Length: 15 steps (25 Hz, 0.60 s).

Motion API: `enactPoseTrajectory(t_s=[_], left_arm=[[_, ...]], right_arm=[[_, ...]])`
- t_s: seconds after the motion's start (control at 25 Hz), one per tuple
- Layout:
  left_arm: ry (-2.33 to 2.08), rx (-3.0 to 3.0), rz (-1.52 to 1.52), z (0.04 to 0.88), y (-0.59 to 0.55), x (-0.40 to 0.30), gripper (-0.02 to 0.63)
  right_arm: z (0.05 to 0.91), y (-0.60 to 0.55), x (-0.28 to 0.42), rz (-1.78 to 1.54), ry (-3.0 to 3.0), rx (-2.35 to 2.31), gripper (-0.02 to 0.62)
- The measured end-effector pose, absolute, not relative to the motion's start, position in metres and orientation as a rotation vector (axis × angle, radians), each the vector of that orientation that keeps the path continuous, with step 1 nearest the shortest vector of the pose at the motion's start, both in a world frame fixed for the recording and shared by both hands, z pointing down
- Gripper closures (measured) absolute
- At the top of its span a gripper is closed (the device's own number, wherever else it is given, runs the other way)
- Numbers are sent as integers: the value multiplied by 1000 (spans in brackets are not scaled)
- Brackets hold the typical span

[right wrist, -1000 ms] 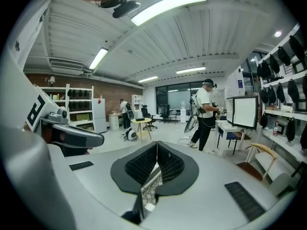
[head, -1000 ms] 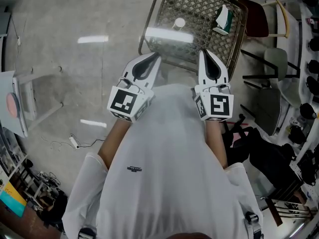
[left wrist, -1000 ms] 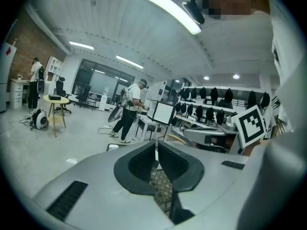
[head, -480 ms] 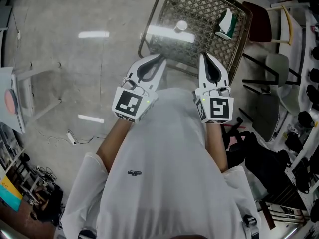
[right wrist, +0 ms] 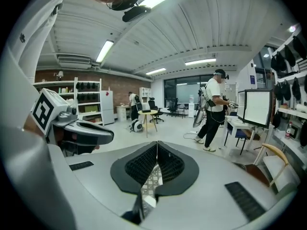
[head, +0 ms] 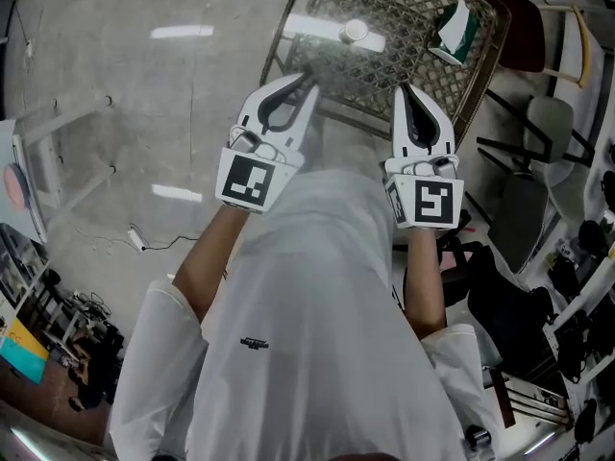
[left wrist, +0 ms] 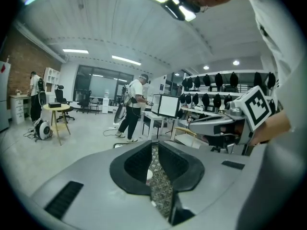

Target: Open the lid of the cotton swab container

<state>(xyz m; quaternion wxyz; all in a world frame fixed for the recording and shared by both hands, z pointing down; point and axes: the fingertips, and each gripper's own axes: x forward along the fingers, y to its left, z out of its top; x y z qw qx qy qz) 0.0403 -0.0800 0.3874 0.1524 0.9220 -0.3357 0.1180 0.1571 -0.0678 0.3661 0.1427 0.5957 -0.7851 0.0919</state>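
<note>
Container: the white, round cotton swab container point(head: 356, 31) stands on the mesh counter point(head: 413, 12), toward the far edge and left of the middle. Its lid looks to be on, though it is too small here to make out the seam.
Packet: a green-and-white packet point(head: 455, 27) lies by the counter's right edge, well apart from the container.
Left gripper: the left gripper point(head: 306, 79) hangs over the counter's near edge. Its fingers point(left wrist: 132, 164) are pressed together with nothing between them.
Right gripper: the right gripper point(head: 405, 92) is level with it, further along the near edge. Its fingers point(right wrist: 139, 166) are also together and empty.
Step in hand: the approach, by my judgement; neither gripper touches the container.
Doing it well: part both pairs of fingers before reaching in. Pin the body low with one gripper and take the lid at its rim with the other. Keep the body down on the counter so it cannot skid.
Open room: the counter is bare between the near edge and the container.
Edges: the left edge drops to the floor point(head: 125, 113). Chairs point(head: 524, 41) crowd the right edge, so the right arm has less room there.
</note>
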Motion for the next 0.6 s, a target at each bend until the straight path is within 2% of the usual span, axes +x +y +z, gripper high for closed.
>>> enactPoseTrajectory(t_s=[0.24,0.32,0.6], left_arm=[[-967,2650,412,427,-102,50,583],[-957,2668,438,438,-109,56,540],[-926,2686,498,486,-124,75,480]], right_arm=[[395,-90,166,272,-2276,1661,595],[405,-98,169,281,-2282,1647,595],[435,-117,172,317,-2297,1601,595]])
